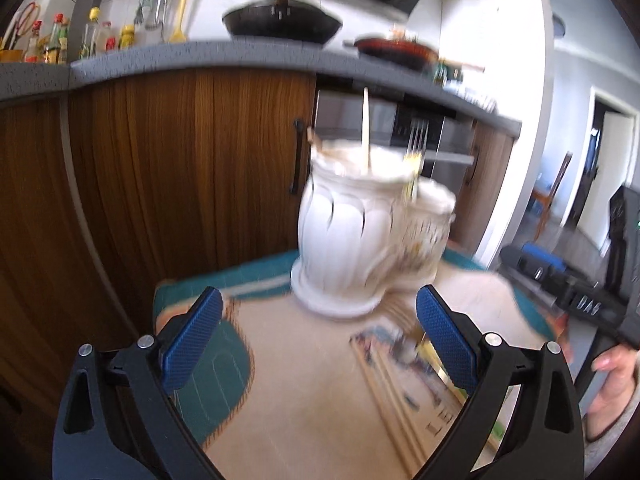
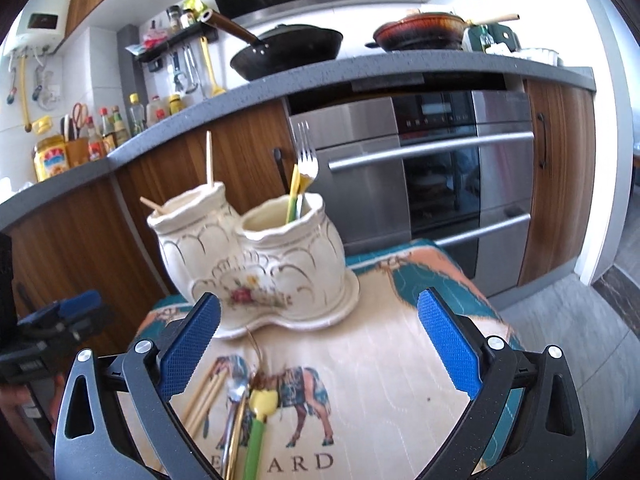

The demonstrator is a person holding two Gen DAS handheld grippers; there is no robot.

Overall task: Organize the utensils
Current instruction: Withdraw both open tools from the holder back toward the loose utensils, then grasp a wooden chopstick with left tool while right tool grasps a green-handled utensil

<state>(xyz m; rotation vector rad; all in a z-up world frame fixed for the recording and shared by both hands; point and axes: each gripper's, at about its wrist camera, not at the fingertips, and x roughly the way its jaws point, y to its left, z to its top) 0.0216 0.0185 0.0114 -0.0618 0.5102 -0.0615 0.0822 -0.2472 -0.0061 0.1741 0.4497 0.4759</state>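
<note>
Partly done: fork, chopsticks in ceramic holder; spoon, more chopsticks loose lower left. Left gripper, right gripper wide open, empty.

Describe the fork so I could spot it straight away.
Find the cream double-pot ceramic holder on the patterned cloth. The silver fork stands in its right-hand pot, tines up. It is the only metal piece standing there; its neighbours are yellow-green handles and pale chopsticks.

Quick count: one double-pot ceramic holder with two chopsticks in its left pot, one fork in the right. On the cloth: one spoon, one yellow-green utensil, a few chopsticks, exact number unclear.
</note>
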